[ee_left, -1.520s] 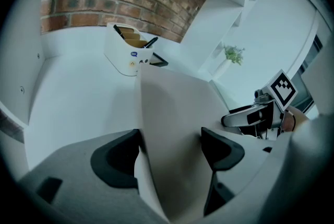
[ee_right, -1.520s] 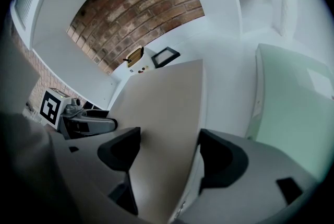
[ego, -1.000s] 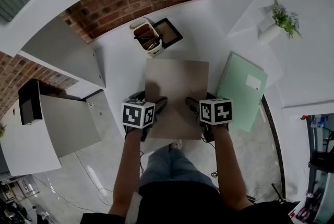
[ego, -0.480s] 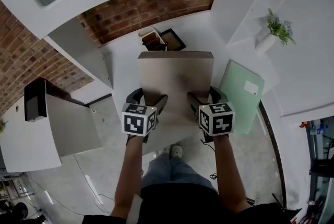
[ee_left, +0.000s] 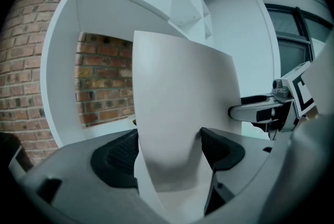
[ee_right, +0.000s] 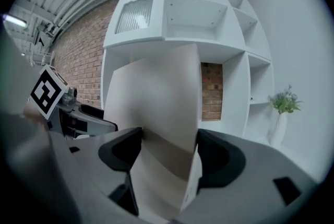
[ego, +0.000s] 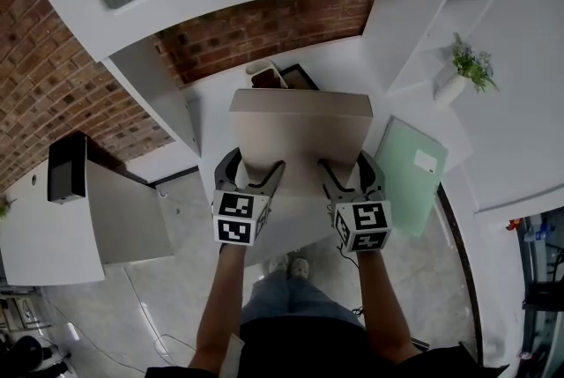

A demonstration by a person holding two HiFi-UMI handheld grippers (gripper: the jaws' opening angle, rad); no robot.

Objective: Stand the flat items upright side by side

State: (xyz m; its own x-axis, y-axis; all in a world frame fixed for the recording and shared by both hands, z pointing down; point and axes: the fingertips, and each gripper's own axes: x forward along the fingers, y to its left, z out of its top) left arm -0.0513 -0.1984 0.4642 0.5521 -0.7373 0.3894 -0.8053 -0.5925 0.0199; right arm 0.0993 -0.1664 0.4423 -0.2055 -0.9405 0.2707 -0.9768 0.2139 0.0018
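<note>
A wide beige folder is held up off the white desk, tilted with its far edge high. My left gripper is shut on its near left edge and my right gripper is shut on its near right edge. In the left gripper view the folder fills the gap between the pads of the left gripper, and the right gripper shows beyond it. The right gripper view shows the folder clamped in the right gripper. A pale green folder lies flat to the right.
Behind the raised folder stand a white pen holder and a black frame, partly hidden. A potted plant sits on the white shelf unit at the right. A brick wall backs the desk. A side cabinet is at the left.
Both grippers have risen with the beige folder, which lay flat on the desk and now tilts up, its far edge lifted toward the brick wall.
</note>
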